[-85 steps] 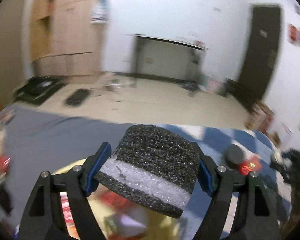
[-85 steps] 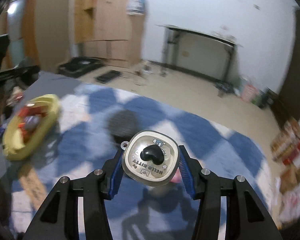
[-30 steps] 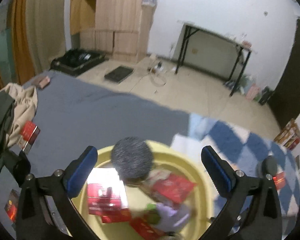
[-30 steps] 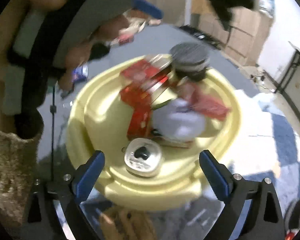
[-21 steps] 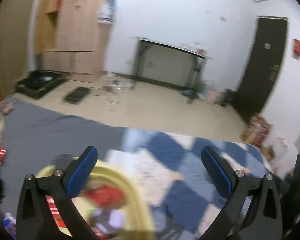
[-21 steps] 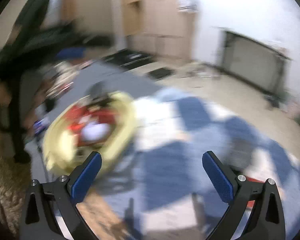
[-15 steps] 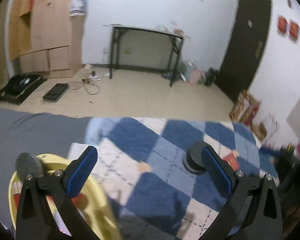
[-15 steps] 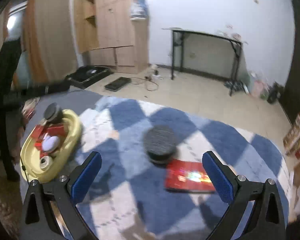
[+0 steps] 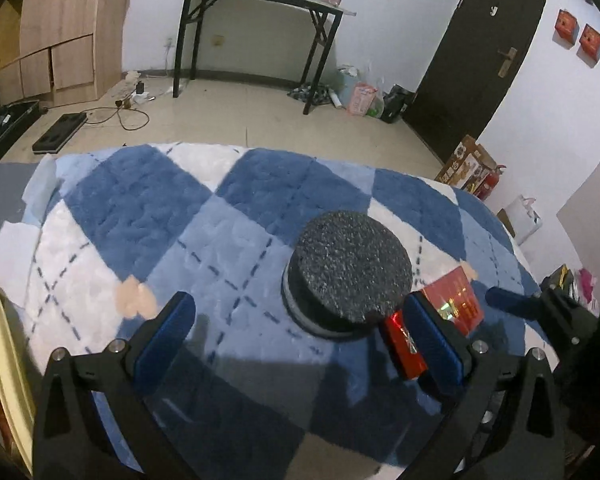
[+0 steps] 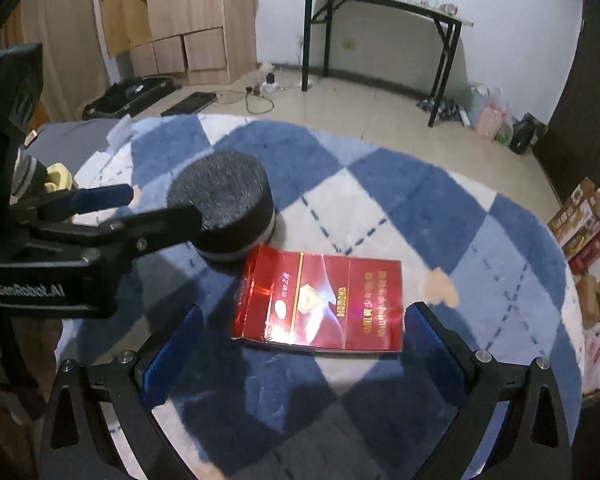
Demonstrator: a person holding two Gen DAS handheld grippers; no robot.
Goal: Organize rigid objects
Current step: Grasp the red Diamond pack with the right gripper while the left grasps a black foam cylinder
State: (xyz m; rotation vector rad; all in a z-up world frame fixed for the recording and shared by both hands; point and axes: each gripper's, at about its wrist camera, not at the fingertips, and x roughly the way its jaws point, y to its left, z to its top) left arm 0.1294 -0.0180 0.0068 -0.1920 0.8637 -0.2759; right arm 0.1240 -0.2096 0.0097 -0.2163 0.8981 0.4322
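Foam puck and red pack lie touching on rug; both tools spread wide, empty.

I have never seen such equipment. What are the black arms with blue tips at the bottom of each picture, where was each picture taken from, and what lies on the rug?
These are not robot arms. A person holds a two-finger gripper in each hand, and a wide-angle camera on each gripper looks forward along its fingers. One picture comes from the left gripper, the other from the right gripper. The blue tips are the finger pads.

On the blue and white rug lie a black foam disc and a flat red pack, close together. A yellow tray shows at the left edge of the left view.

Both grippers are open and hold nothing. The left one is at the disc, the right one at the pack. In the right view you see the left gripper from the side.
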